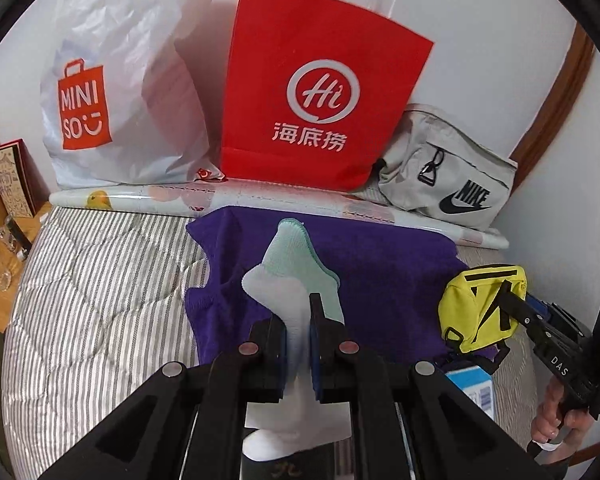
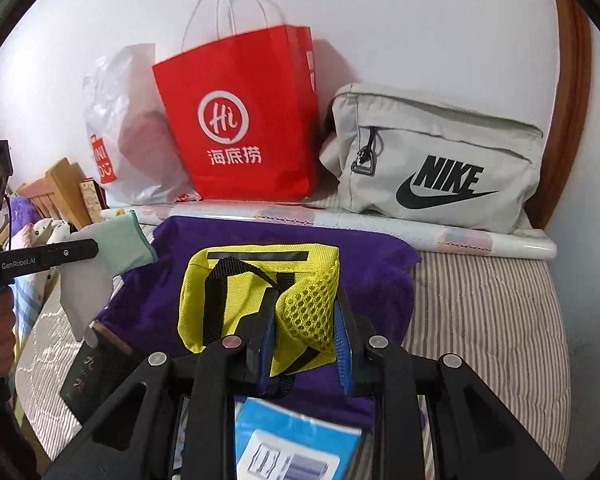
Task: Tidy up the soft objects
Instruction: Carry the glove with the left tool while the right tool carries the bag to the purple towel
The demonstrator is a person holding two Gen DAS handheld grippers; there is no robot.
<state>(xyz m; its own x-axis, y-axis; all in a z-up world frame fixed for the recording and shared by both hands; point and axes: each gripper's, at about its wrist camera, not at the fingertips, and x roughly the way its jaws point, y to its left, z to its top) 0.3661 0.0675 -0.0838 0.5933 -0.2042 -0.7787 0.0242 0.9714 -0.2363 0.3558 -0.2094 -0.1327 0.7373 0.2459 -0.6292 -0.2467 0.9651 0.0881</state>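
Against the white wall stand a crinkly white plastic Miniso bag [image 1: 120, 92], a red paper bag with white string handles [image 1: 320, 92] and a grey Nike pouch [image 2: 432, 160]. They sit at the back of a bed with a grey and white striped quilt [image 1: 100, 280]. A purple cloth [image 1: 388, 280] lies spread on the quilt. The left claw [image 1: 298, 332] is closed on a white and mint green sock [image 1: 288, 276] and holds it up over the purple cloth. The right claw [image 2: 304, 332] is closed on the mesh side of a small yellow pouch with black straps [image 2: 252, 280], which is above the purple cloth too. A blue and white packet [image 2: 296, 440] lies below the right claw.
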